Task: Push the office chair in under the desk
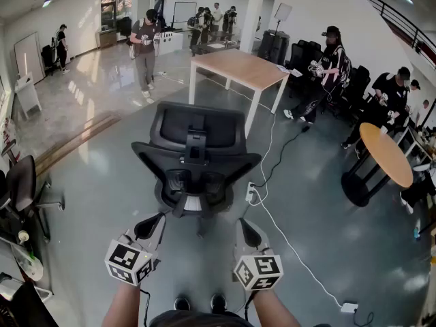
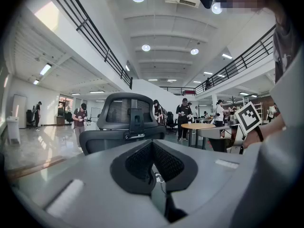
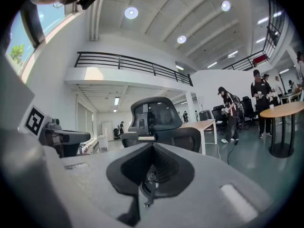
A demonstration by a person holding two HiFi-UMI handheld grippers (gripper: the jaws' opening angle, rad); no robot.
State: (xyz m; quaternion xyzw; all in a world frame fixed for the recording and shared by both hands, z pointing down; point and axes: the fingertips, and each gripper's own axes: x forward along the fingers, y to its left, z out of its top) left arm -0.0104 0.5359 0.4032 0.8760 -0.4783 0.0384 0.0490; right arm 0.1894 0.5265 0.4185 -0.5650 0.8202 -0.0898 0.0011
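Black mesh-back office chair point(image 1: 196, 159) with headrest, upright, backrest toward the viewer, standing well apart from the light wooden, white-legged desk point(image 1: 240, 67) beyond it.

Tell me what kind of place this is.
Likely a large open office or lab hall: a black office chair before a wooden desk, spare chairs beyond, and a railed mezzanine overhead.

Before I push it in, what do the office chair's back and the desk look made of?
Office chair: black see-through mesh in a matte black frame, likely plastic. Desk: light wood-grain top, perhaps laminate; white legs, probably painted metal.
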